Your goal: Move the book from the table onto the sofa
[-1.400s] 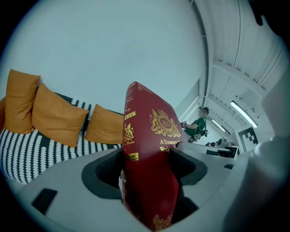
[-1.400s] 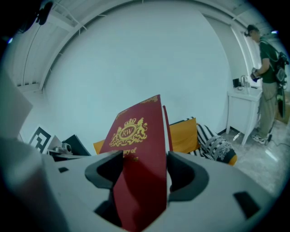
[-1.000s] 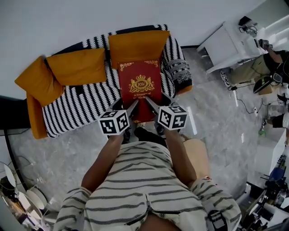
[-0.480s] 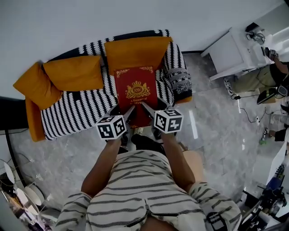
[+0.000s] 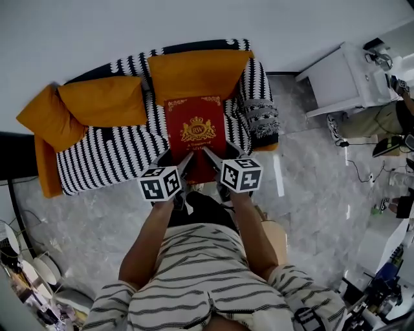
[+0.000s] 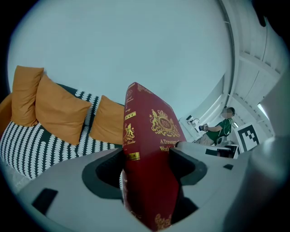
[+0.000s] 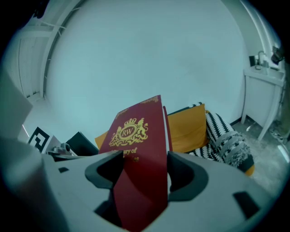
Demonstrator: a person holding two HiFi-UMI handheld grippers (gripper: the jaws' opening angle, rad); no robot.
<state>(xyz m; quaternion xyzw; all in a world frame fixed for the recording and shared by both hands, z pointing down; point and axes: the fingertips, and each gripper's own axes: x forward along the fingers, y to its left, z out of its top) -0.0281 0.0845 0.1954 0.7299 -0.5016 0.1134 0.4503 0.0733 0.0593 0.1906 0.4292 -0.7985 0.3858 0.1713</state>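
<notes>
Striped sofa (image 5: 110, 158) against white wall (image 5: 194, 19): red crested book (image 5: 196, 129), off the table, hangs over the seat before an orange cushion (image 5: 197, 74), left gripper (image 5: 186, 161) and right gripper (image 5: 210, 157) each clamped on its near end; set-down and release judged not yet done.
</notes>
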